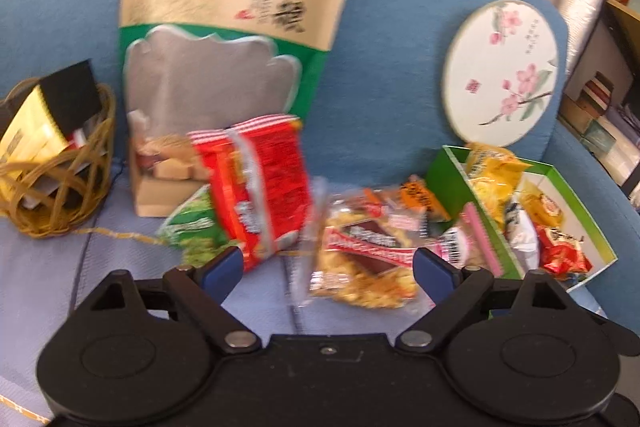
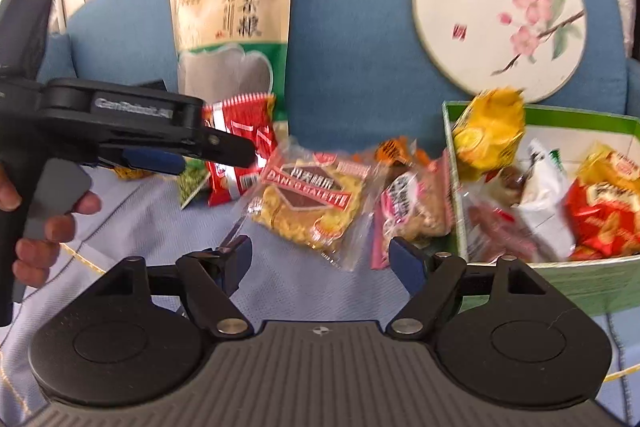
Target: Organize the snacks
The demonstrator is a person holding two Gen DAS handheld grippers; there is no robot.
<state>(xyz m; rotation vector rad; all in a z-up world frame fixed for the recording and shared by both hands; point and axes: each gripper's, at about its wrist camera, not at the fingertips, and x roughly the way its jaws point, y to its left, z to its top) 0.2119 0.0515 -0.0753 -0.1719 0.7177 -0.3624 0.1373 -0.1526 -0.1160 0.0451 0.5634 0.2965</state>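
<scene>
Blue sofa cushions (image 1: pixel 380 75) carry everything: a wire basket (image 1: pixel 56 187) far left, a tall tan pouch (image 1: pixel 224 27) upright against the backrest, a red packet (image 1: pixel 260 183) leaning before it, loose wrapped biscuits (image 1: pixel 360 259) mid-seat, and a green box (image 2: pixel 540 279) holding more snacks at right. Left gripper (image 1: pixel 326 263) and right gripper (image 2: pixel 320 259) both have jaws spread wide, empty.

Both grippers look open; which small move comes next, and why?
Probably ease the left gripper forward and close on the red packet. It stands loose on the cushion by the gripper's left finger, outside the green box, where other snacks already lie.
</scene>
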